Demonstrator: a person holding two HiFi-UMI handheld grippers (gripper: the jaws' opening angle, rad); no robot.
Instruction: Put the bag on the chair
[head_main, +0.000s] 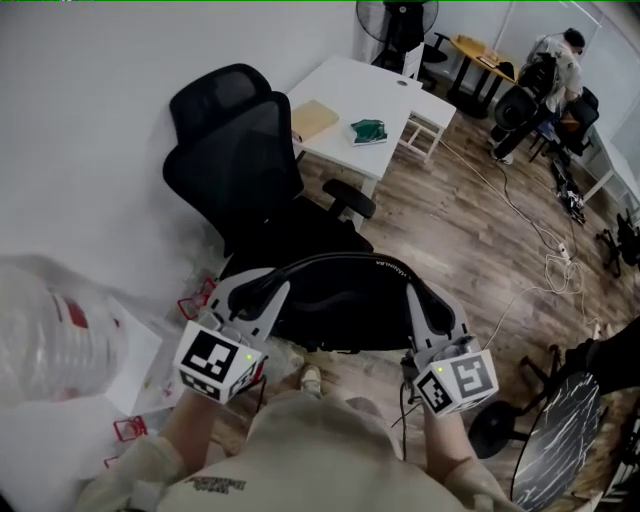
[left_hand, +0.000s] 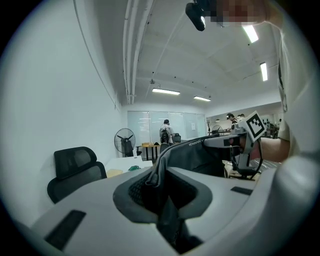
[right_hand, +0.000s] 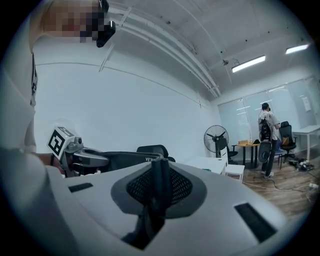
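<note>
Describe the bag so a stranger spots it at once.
Start at the black office chair by the white wall. Before it hangs the bag, pinched by the left gripper and right gripper. Unlike the chair, it sags limply.

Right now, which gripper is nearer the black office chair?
Left. The left gripper holds the bag close in front of the chair; the right gripper holds its other end, farther right.

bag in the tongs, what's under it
Past the bag, the black office chair shows its backrest, one armrest and the back of its seat. What lies straight beneath the bag, seat or floor, is covered by it.
</note>
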